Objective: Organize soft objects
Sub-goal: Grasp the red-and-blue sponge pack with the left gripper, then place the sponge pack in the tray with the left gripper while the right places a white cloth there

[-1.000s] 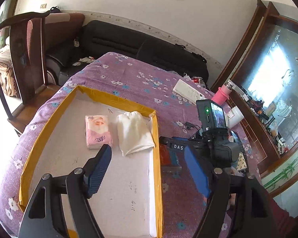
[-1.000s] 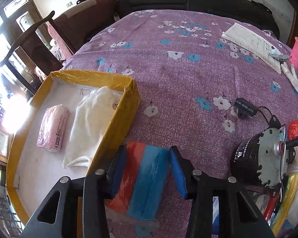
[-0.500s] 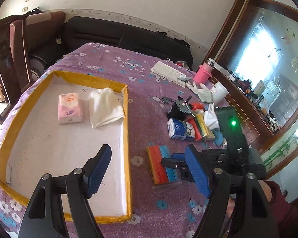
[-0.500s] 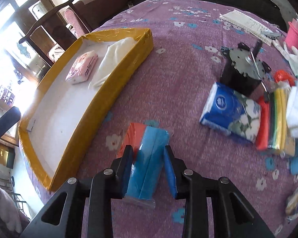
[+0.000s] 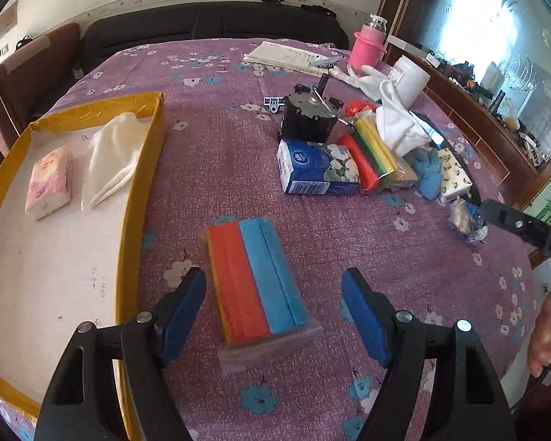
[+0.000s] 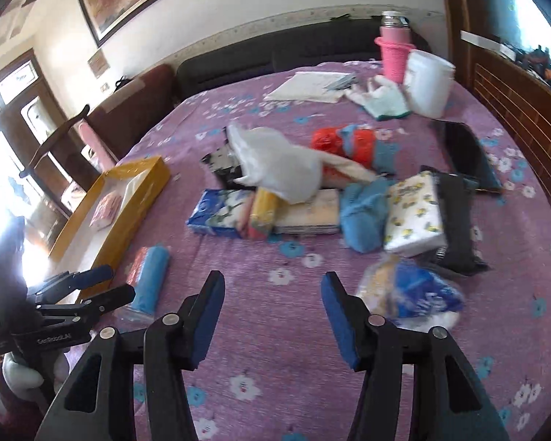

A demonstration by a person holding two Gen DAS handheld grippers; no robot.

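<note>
Left wrist view: left gripper (image 5: 273,308) fingers apart around the red-blue cloth pack (image 5: 255,279) on the tabletop, just beside the yellow tray (image 5: 143,191); pink tissue pack (image 5: 49,183) and white cloth (image 5: 110,158) already inside.

Right wrist view: right gripper (image 6: 272,316) fingers apart, empty; pile of soft things (image 6: 312,191) mid-tabletop, not yet sorted.

Right hand-held gripper (image 6: 272,308) gapes over purple cloth (image 6: 275,330); blue-white packet (image 6: 411,294) just beside.

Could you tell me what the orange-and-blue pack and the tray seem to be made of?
Pack: soft cloths or sponges, matte, in glossy clear plastic wrap that sticks out crinkled at its end. Tray: probably cardboard, with shiny yellow tape on the rim and a dull white floor.
</note>
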